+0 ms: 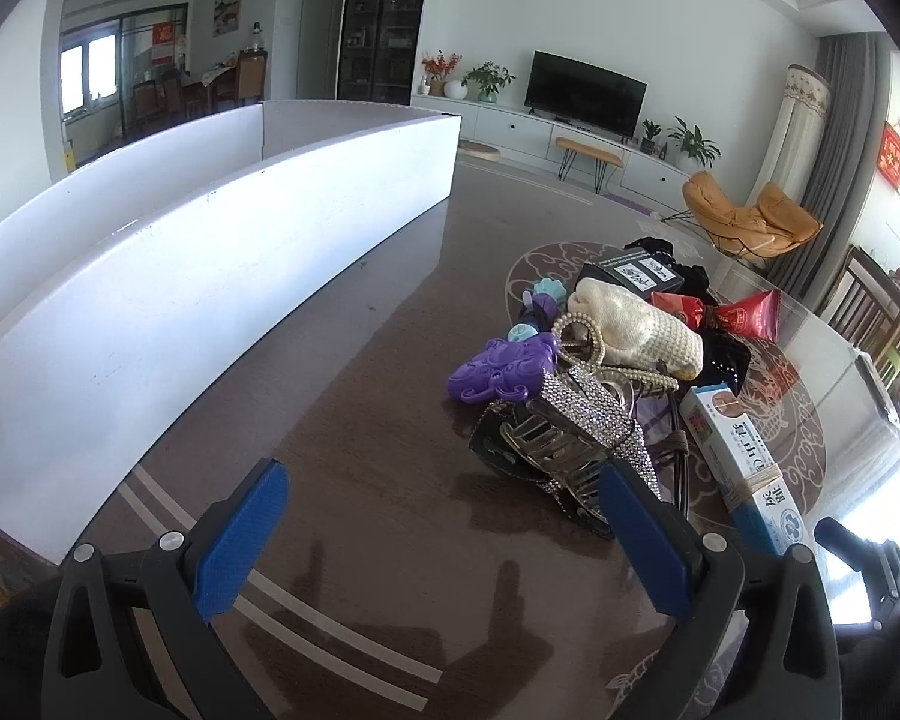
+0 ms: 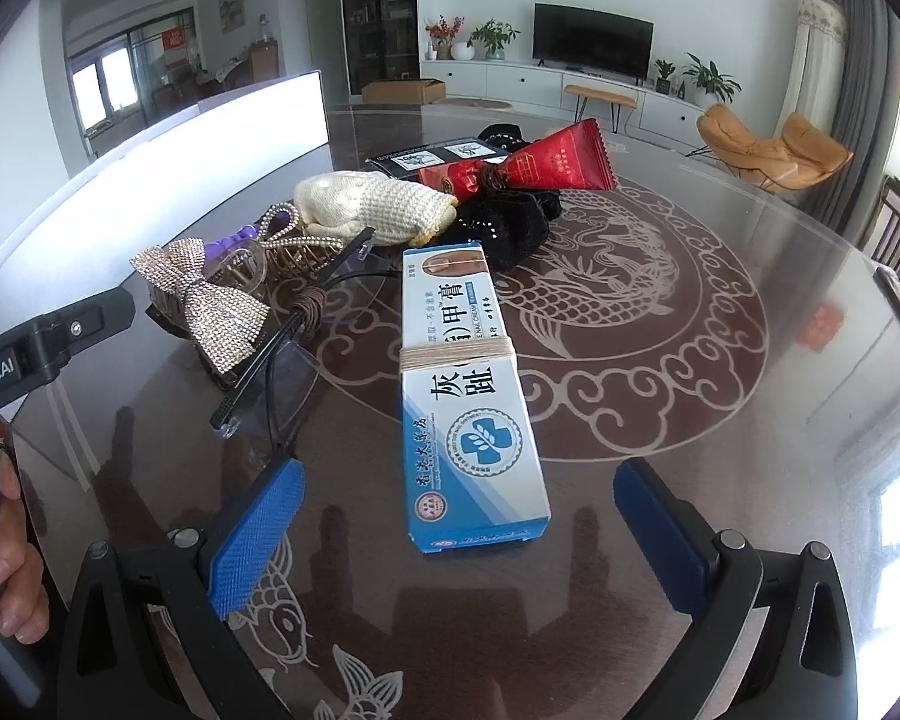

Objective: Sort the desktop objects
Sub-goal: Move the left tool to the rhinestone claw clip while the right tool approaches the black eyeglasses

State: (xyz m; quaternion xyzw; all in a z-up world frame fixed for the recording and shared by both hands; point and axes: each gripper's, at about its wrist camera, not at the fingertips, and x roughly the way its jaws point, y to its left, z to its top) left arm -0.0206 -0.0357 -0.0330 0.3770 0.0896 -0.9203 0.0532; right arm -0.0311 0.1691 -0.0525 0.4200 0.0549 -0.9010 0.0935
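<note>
A pile of small objects lies on the dark glass-topped table (image 1: 360,396). In the left wrist view I see a purple toy (image 1: 498,369), a rhinestone bow clip (image 1: 576,414), a cream knitted pouch (image 1: 636,324), a pearl string (image 1: 582,336), a black card box (image 1: 630,276), a red sachet (image 1: 744,315) and a blue-white cream box (image 1: 738,456). My left gripper (image 1: 444,516) is open and empty, just short of the bow clip. My right gripper (image 2: 459,516) is open, its fingers on either side of the near end of the cream box (image 2: 468,396). Eyeglasses (image 2: 294,336) lie left of the box.
A long white divided bin (image 1: 210,252) stands along the table's left side. A black velvet pouch (image 2: 504,222) lies behind the cream box. The table (image 2: 750,360) has a fish pattern under glass. Chairs stand at the far right edge.
</note>
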